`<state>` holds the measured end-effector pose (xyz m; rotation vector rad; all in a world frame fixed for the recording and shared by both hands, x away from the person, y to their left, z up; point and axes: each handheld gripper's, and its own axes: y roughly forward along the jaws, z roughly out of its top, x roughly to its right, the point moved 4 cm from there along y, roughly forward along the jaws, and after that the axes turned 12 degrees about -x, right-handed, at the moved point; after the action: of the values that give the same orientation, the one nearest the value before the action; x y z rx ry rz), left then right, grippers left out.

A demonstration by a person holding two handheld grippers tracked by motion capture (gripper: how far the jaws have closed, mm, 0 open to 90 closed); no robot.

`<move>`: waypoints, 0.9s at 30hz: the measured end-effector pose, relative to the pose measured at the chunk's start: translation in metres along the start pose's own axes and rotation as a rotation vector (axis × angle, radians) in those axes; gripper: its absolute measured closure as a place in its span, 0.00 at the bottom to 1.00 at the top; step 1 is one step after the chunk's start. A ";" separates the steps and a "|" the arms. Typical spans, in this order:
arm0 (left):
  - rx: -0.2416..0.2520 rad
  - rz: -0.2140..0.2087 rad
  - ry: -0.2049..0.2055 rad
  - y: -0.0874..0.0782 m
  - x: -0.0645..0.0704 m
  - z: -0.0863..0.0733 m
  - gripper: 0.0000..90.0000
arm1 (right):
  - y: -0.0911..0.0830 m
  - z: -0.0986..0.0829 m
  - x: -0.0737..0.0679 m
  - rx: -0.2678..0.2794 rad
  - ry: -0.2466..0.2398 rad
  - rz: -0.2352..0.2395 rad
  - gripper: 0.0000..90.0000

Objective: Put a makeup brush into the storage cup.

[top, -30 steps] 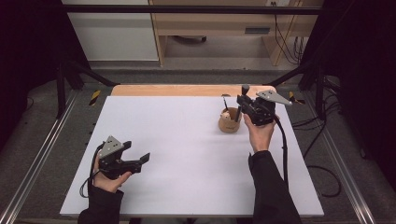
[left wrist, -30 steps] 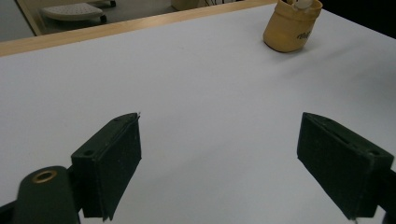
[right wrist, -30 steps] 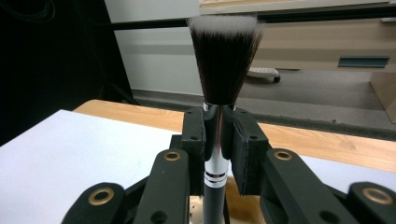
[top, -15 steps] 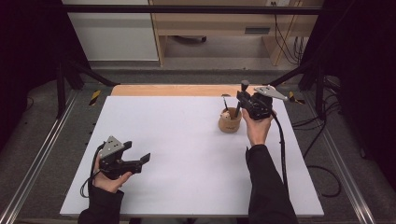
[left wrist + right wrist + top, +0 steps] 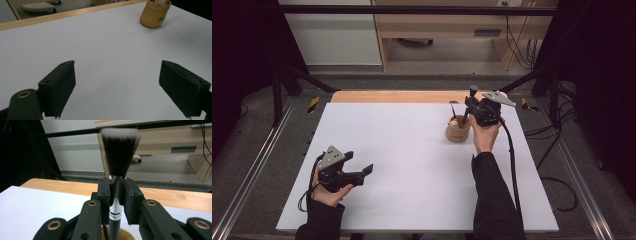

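Black-handled makeup brush with white-tipped bristles (image 5: 117, 185): I have my right gripper (image 5: 116, 195) clamped on its silver ferrule, bristles up, above the tan wooden cup (image 5: 458, 131); my left gripper (image 5: 120, 85) rests released.

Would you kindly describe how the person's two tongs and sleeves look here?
Both the left tongs and the right tongs are black, each topped by a grey three-cornered plate, with flat rectangular jaws and brass-coloured pivot rings. A black cable trails from the right one. The sleeves are black.
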<state>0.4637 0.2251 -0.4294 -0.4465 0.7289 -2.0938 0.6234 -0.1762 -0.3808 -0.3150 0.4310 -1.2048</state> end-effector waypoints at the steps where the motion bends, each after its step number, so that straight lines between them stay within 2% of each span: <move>1: 0.000 0.000 0.000 0.000 0.000 0.000 0.15 | 0.001 0.000 0.000 -0.003 -0.002 -0.005 0.86; 11: 0.001 -0.001 0.000 0.000 0.000 0.000 0.15 | 0.011 -0.008 -0.001 -0.032 -0.015 -0.012 0.86; 16: 0.000 0.000 0.001 0.000 0.000 0.000 0.15 | 0.013 -0.014 0.000 -0.056 -0.006 -0.020 0.86; 19: -0.002 0.001 0.004 0.000 0.000 0.000 0.15 | 0.016 -0.018 -0.001 -0.062 -0.019 -0.024 0.86; 23: -0.002 0.001 0.004 0.000 0.000 0.000 0.15 | 0.018 -0.023 0.001 -0.068 0.006 -0.021 0.86; 27: -0.004 0.002 0.004 0.000 0.000 0.000 0.15 | 0.020 -0.027 -0.001 -0.087 -0.007 -0.027 0.86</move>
<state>0.4636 0.2251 -0.4300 -0.4438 0.7361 -2.0923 0.6272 -0.1691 -0.4136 -0.4012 0.4753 -1.2123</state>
